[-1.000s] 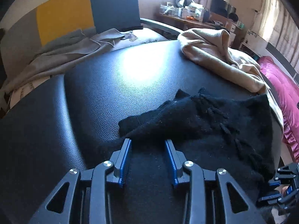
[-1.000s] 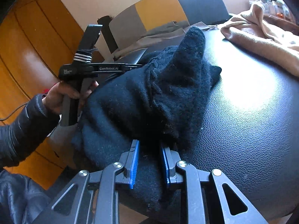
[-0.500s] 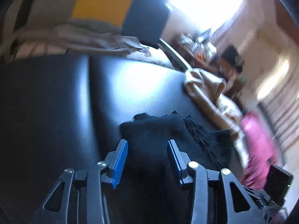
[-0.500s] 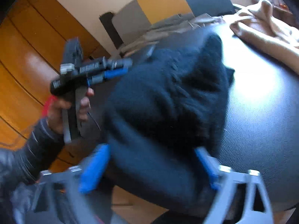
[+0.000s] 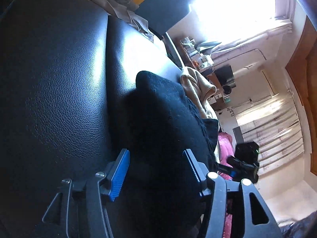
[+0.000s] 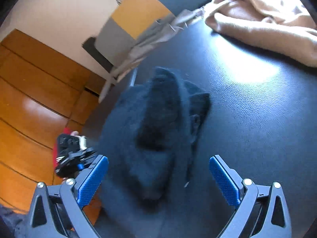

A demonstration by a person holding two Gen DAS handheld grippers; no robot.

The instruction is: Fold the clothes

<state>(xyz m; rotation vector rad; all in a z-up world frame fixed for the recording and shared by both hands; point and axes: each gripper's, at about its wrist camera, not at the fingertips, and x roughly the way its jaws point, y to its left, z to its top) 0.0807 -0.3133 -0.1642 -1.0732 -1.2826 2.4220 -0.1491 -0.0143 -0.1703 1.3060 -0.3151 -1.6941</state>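
Biggest thing here is the black leather top [image 6: 257,119], pebbly and shiny, with a hot patch of window glare on it. A seam runs down it in the left wrist view [image 5: 107,63].

Next, the tan garment [image 6: 263,19], a rumpled heap at the far edge of the top, well apart from the grippers. A grey cloth [image 6: 150,37] hangs off the far-left edge, in front of a yellow and grey chair back [image 6: 136,13].

The black knit [image 6: 158,130] is what's being folded. It sits bunched up on the near-left part of the top, one soft point sticking up and away, and its left side hangs over the edge. It's blurry in the right wrist view, so the folds are hard to read.

Right gripper [image 6: 158,180]: jaws spread as wide as they go, knit lying between them, but the blue pads are clear of it on both sides.

Left gripper [image 5: 156,174]: rolled over sideways, jaws opening, knit bulging between them; pads don't look to be pressing it. From the right wrist view you can see it just left of the knit, with a bit of hand [image 6: 76,133] behind it.
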